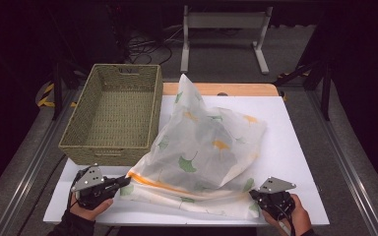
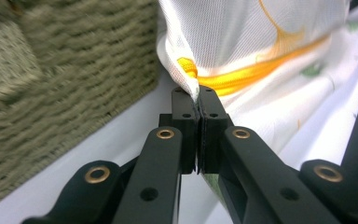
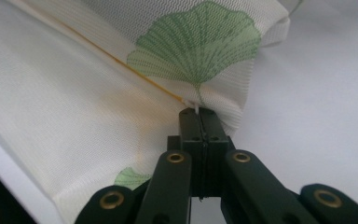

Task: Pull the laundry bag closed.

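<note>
Both tongs, left (image 1: 123, 182) and right (image 1: 254, 194), are clamped shut on the mesh bag (image 1: 204, 147)'s lower-frame corners, so it's kept stretched flat.

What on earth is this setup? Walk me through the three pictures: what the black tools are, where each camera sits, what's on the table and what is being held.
A person stands at a white table and holds a hand-operated clamp tool in each hand. The wide picture looks down from above the person. The other two come from small cameras riding on the tools, looking along their black jaws. On the table lie an empty woven basket and a white mesh bag printed with green and orange leaves, with an orange zipper band. The left gripper is shut on the bag's edge by the zipper's end. The right gripper is shut on the bag's opposite near corner. The bag rests partly against the basket.
</note>
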`<state>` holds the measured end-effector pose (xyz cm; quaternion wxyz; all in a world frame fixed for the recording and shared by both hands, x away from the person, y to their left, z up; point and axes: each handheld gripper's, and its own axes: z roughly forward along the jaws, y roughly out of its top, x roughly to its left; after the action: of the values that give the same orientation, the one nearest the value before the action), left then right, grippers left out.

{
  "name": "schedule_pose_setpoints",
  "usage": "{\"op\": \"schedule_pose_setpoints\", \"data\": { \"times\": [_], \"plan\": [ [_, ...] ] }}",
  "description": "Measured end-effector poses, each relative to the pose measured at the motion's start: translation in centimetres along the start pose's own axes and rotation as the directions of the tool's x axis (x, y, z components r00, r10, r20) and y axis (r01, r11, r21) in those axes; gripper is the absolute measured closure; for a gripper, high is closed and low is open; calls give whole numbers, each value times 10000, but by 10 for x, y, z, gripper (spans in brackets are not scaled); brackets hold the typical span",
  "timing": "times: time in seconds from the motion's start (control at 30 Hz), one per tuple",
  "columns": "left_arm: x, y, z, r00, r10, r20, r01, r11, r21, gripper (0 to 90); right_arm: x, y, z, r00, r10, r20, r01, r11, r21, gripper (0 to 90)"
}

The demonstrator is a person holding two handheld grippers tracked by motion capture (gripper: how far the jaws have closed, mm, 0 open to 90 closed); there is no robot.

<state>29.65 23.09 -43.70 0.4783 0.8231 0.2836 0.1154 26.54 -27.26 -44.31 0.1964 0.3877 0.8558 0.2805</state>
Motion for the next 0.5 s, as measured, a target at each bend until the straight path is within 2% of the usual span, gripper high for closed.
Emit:
{"op": "schedule_pose_setpoints", "data": {
  "times": [0.03, 0.07, 0.13, 0.23, 0.27, 0.43, 0.5],
  "plan": [
    [0, 0, 0, 10000, 0, 0, 0, 10000, 0, 876, 0, 0, 0, 10000, 0, 0, 0, 10000, 0, 900],
    [0, 0, 2, 9997, 224, 0, -224, 9997, 48, 876, -4, 0, 0, 9999, 66, 110, -65, 10000, -70, 900],
    [-2, 1, 6, 9997, 179, 167, -181, 9997, 163, 874, -9, 2, 2, 9995, 120, 302, -115, 9998, -167, 900],
    [-4, 2, 14, 9984, 523, 199, -531, 9977, 412, 870, -16, 5, 3, 9982, 144, 584, -129, 9996, -259, 900],
    [-4, 2, 15, 9987, 482, 170, -489, 9979, 424, 868, -20, 6, 4, 9978, 162, 639, -145, 9995, -271, 900],
    [-8, 3, 24, 9966, 752, 329, -772, 9950, 640, 865, -32, 9, 6, 9944, 292, 1012, -244, 9986, -476, 900],
    [-9, 3, 24, 9961, 814, 351, -836, 9943, 665, 859, -34, 9, 6, 9940, 370, 1029, -319, 9982, -511, 900]
  ]
}}
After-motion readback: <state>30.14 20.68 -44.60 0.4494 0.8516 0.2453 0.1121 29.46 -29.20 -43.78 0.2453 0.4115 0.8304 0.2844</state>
